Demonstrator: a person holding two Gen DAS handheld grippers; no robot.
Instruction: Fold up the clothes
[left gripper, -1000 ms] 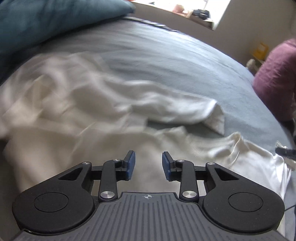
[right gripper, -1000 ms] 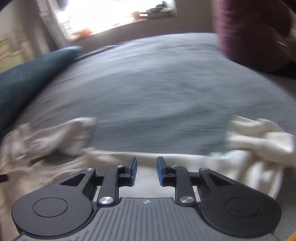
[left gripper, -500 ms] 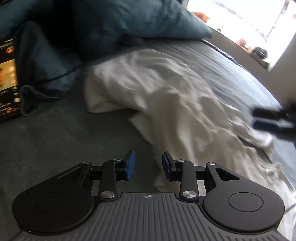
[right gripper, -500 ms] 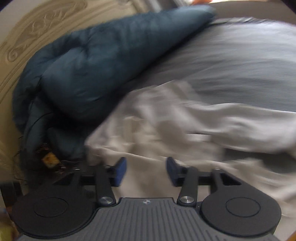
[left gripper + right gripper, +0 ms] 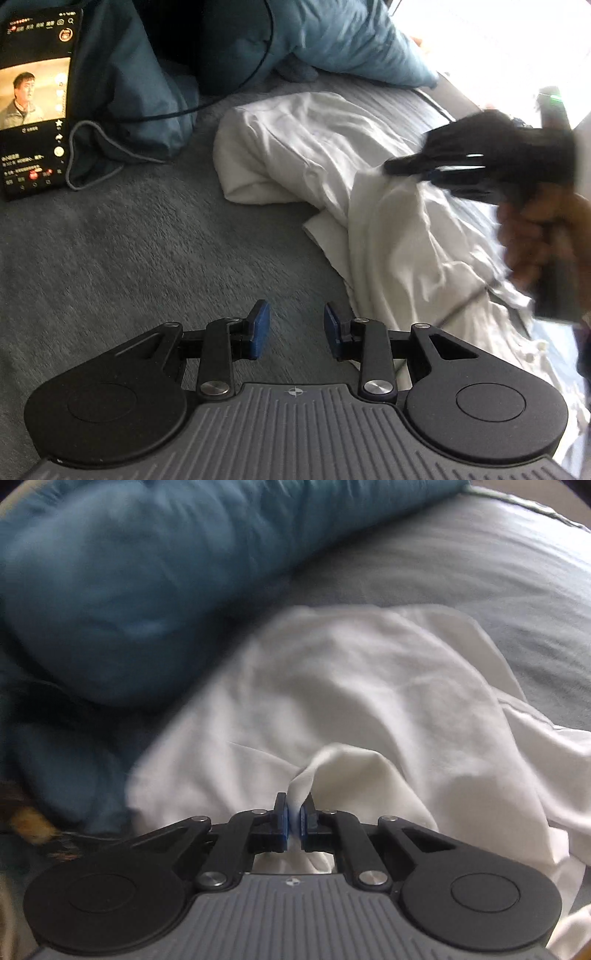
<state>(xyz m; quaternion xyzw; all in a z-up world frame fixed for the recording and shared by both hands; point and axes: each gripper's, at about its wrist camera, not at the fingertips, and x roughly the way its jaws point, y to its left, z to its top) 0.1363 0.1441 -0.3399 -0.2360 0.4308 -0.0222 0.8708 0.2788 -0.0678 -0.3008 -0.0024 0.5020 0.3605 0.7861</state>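
A crumpled white garment (image 5: 332,155) lies across the grey bed cover (image 5: 129,258). In the right wrist view the same white garment (image 5: 351,686) fills the middle, and my right gripper (image 5: 294,821) is shut on a raised fold of it. The left wrist view shows that right gripper (image 5: 391,169) from the side, blurred, on the cloth, with a hand (image 5: 539,236) on its handle. My left gripper (image 5: 296,330) hovers over bare cover just left of the garment's near edge, its blue pads apart and nothing between them.
A lit phone (image 5: 35,99) lies at the far left beside a rumpled teal duvet (image 5: 155,74) with a dark cable. The teal duvet (image 5: 129,572) also bounds the garment on the left in the right wrist view. A bright window is at the upper right.
Both grippers swung left toward the duvet end of the garment. The right gripper's jaws widened, then shut on a fold of white cloth. The left jaws kept the same gap.
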